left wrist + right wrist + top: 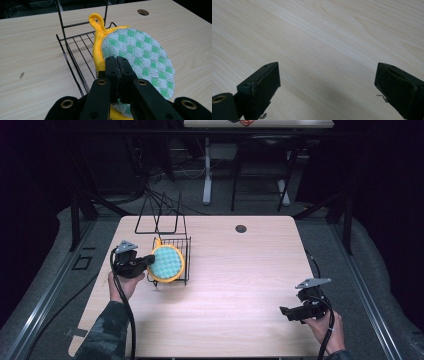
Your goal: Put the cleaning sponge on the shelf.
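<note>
High view shows us the left gripper (pixel 145 261) at the left-centre of the frame, its jaws pressed together on the edge of a round pot holder (pixel 167 263) with a yellow border and a green-and-white checked face. The pot holder stands on edge, half inside a small black wire rack (pixel 186 251) near the upper left of the wooden table (pixel 240 285). In the left gripper view we see the two black jaws meet at the centre of the frame, pinching the lower left rim of the pot holder (pixel 140 55), whose yellow hanging loop (pixel 96 21) rises toward the top centre, just in front of the rack's wires (pixel 75 52) at the left. We judge the step in hand to be moving the pot holder in or out of the rack while gripped; which way, we cannot tell. The next move calls for a firm pinch and for keeping the soft disc and its loop from snagging on the wires. The right gripper (pixel 291 312) waits at the lower right of the high view, well apart from the rack, and in the right gripper view its jaws stand spread wide over bare wood (pixel 319 45), with nothing between them.
</note>
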Tool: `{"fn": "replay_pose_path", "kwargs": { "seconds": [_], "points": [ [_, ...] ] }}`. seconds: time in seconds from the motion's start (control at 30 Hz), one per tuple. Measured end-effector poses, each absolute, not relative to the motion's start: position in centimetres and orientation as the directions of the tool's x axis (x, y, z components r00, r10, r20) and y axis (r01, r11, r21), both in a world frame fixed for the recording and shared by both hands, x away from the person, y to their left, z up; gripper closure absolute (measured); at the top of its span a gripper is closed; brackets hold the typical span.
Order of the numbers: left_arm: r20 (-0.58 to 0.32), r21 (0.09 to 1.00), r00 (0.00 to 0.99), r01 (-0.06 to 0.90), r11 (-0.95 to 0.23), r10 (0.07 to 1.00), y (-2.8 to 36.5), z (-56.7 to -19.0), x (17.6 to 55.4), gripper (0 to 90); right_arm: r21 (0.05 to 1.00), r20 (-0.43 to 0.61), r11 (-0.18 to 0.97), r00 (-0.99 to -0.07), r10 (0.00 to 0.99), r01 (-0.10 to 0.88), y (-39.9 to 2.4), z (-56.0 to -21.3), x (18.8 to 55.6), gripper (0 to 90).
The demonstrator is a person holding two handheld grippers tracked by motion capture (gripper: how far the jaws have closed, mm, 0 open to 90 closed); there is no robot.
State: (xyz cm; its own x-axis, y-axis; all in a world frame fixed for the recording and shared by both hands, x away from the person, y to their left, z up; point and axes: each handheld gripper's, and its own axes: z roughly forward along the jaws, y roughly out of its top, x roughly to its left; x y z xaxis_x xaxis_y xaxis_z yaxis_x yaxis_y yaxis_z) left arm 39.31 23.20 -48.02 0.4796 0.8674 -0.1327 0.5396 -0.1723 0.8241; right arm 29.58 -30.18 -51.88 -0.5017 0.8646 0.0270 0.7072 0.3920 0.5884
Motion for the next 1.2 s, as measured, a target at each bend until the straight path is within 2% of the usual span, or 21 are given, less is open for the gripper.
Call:
{"fn": "replay_pose_path", "kwargs": {
  "seconds": [0.5,1.2],
  "points": [
    [-0.14,0.819,0.465,0.551,-0.162,0.874,22.8,-49.1,41.7,88.4,0.575,0.021,0.403,-0.506,0.863,0.712,-30.0,-52.1,29.7,5.6],
    [-0.148,0.764,0.451,0.618,-0.188,0.88,22.6,-51.4,44.6,88.4,0.574,0.019,0.405,-0.506,0.862,0.712,-29.9,-52.1,29.7,5.7]
  ]
}}
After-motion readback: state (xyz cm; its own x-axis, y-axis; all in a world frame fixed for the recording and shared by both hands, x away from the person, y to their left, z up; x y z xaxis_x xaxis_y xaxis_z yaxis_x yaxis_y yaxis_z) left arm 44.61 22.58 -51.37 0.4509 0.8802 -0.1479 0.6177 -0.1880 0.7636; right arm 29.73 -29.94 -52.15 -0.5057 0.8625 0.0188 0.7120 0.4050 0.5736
